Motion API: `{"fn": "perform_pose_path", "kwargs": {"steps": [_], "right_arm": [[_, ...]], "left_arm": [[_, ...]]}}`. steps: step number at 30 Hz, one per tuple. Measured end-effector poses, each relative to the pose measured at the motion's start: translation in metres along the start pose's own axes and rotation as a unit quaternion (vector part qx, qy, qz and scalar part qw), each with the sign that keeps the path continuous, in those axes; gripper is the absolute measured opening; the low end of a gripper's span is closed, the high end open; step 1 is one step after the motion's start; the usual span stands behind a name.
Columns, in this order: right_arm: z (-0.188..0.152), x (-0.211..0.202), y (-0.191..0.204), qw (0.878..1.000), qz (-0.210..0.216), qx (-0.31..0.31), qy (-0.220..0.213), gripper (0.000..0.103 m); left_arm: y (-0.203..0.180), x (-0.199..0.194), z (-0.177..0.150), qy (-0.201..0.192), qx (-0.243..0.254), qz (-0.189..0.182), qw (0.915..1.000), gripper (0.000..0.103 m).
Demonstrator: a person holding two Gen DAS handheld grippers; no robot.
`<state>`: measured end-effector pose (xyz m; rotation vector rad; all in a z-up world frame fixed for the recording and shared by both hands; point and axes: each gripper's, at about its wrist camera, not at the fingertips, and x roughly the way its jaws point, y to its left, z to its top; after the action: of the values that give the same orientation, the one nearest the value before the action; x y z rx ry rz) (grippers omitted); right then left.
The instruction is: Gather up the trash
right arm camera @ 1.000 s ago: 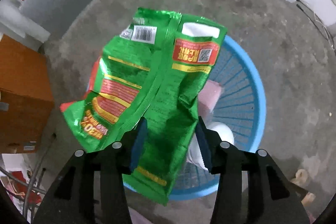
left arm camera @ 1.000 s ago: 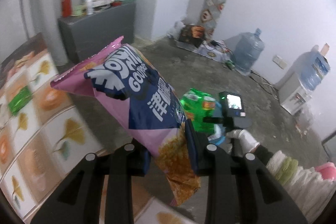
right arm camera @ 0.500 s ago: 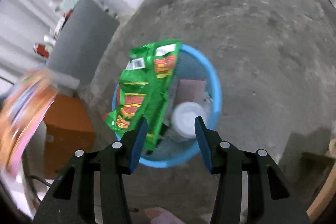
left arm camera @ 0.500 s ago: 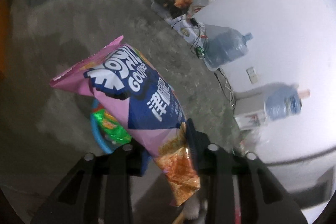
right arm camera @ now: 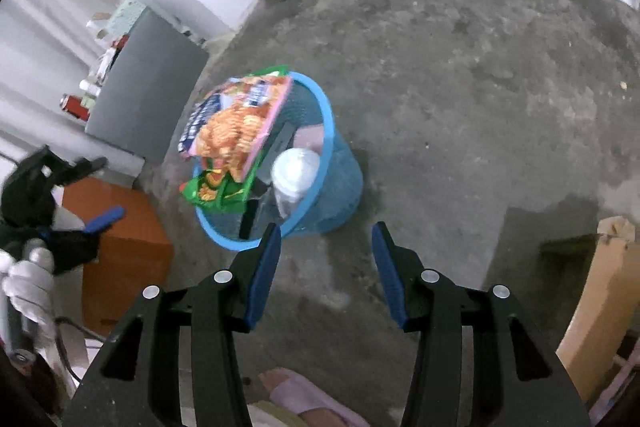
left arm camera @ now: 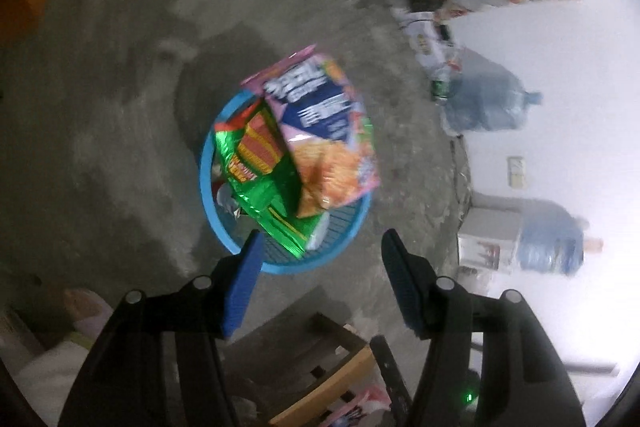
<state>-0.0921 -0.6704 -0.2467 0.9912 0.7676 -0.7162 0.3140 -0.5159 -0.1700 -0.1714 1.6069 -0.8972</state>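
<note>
Trash, a pink snack bag [left arm camera: 324, 131] and a green wrapper [left arm camera: 260, 183], is seen at the blue basket [left arm camera: 224, 231] rim; left tongs [left arm camera: 320, 279] are opening, empty, right tongs [right arm camera: 326, 267] apart. More litter must be sought.

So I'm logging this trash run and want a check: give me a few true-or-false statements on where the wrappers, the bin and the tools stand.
1. The pink snack bag is at the blue bin. True.
2. The left tool grips the pink bag. False: nothing is between its opening jaws.
3. A green wrapper sits in the bin. True.
4. The right tool holds the green wrapper. False: it is empty.
5. The bin lies tipped over. False: it stands upright.
</note>
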Motion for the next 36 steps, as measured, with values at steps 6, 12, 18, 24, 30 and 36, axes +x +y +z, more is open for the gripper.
{"fn": "perform_pose_path", "kwargs": {"steps": [6, 12, 18, 24, 30, 36], "right_arm": [[-0.003, -0.068, 0.058, 0.990, 0.023, -0.110, -0.082, 0.048], [-0.037, -0.152, 0.126, 0.952, 0.066, -0.229, -0.192, 0.077], [-0.091, -0.200, 0.182, 0.917, 0.103, -0.293, -0.250, 0.096], [-0.151, -0.208, 0.229, 0.893, 0.102, -0.380, -0.217, 0.096], [-0.193, -0.189, 0.247, 0.883, 0.064, -0.441, -0.147, 0.096], [-0.227, -0.194, 0.252, 0.876, 0.033, -0.465, -0.124, 0.096]], "left_arm": [[-0.043, -0.135, -0.067, -0.092, 0.142, -0.006, 0.9855, 0.062], [-0.044, -0.265, -0.160, -0.247, 0.212, 0.067, 0.9431, 0.098], [-0.027, -0.339, -0.260, -0.383, 0.222, 0.216, 0.8702, 0.098], [0.033, -0.332, -0.334, -0.393, 0.158, 0.335, 0.8417, 0.098], [0.092, -0.322, -0.377, -0.379, 0.067, 0.370, 0.8456, 0.098], [0.118, -0.325, -0.395, -0.373, 0.034, 0.385, 0.8435, 0.098]]}}
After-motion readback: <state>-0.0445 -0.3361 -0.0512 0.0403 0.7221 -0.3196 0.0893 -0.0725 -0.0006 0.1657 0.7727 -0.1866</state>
